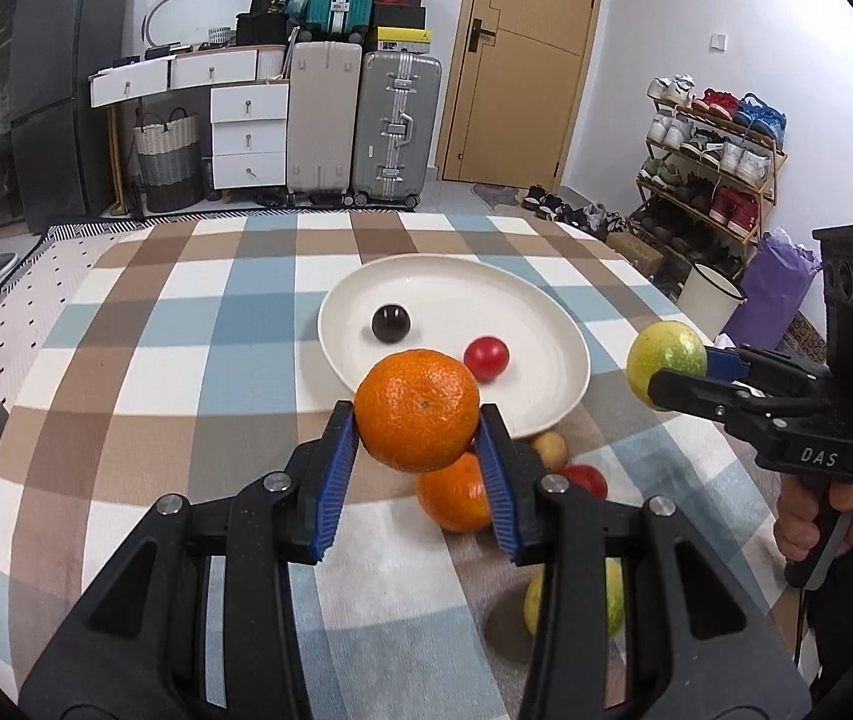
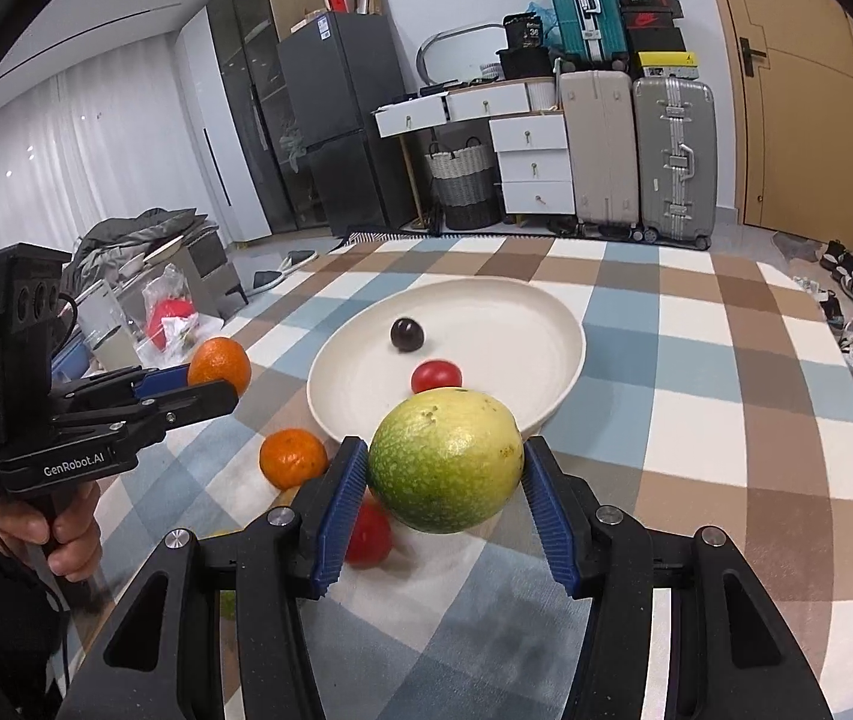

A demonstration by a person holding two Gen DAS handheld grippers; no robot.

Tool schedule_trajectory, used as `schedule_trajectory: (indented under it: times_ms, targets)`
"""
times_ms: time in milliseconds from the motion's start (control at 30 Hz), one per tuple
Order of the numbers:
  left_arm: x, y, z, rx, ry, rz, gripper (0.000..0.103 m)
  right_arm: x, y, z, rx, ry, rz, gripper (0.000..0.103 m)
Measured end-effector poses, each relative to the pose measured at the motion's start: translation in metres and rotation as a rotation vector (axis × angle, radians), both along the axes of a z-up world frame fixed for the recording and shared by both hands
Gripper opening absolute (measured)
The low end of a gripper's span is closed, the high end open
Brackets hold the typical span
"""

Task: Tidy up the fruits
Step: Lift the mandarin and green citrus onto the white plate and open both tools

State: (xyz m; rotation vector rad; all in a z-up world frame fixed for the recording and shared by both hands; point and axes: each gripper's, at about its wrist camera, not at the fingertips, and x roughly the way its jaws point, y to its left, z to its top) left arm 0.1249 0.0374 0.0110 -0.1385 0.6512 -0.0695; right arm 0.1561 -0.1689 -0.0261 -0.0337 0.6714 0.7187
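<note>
We hold an orange (image 1: 417, 411) in our left claw (image 1: 417, 420), the blue pads (image 1: 336, 480) pressed on its two sides, lifted above the checked tablecloth (image 1: 186, 360). Just below and behind that claw a second orange (image 1: 453, 495) lies on the cloth, with a small yellowish fruit (image 1: 551, 449) and a red tomato (image 1: 587, 478) just to its right; a yellow-green fruit (image 1: 612, 594) lies under the right finger, partly hidden. Ahead of the claw sits the white plate (image 1: 366, 294), carrying a dark plum (image 1: 391, 323) and, nearer to us, a red tomato on the plate (image 1: 486, 358).

To the right, our right claw (image 2: 446, 468) is closed on a green-yellow fruit (image 2: 446, 461), gripped between both pads and raised off the cloth. From this claw the plate (image 2: 486, 294) lies straight ahead, its near rim just beyond the held fruit. Below the left finger a tomato (image 2: 369, 534) lies on the cloth, and the loose orange (image 2: 293, 457) sits further left. The left claw appears far left, level with ours, its orange (image 2: 219, 365) clamped at the tips.
</note>
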Motion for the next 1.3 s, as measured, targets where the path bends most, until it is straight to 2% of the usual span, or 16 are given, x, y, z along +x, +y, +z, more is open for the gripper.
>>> schedule_trajectory:
  times_ms: [100,333,633,1000,1300]
  targets:
    - [0.007,-0.001,0.006,0.021,-0.016,0.002,0.037,0.003,0.000,0.011,0.011,-0.015,-0.013,0.053]
    - [0.026,0.005,0.016,0.014,-0.049,0.017,0.037,0.018,-0.003,0.023,0.023,-0.021,-0.043,0.054]
    - [0.054,0.004,0.012,0.012,-0.038,0.017,0.037,0.038,-0.004,0.027,0.049,-0.018,-0.069,0.054]
    - [0.083,0.001,-0.011,0.045,-0.010,0.030,0.037,0.062,0.012,0.018,0.050,0.013,-0.073,0.054]
    - [0.092,0.007,-0.027,0.035,0.013,0.041,0.037,0.082,0.021,-0.002,0.036,0.054,-0.092,0.054]
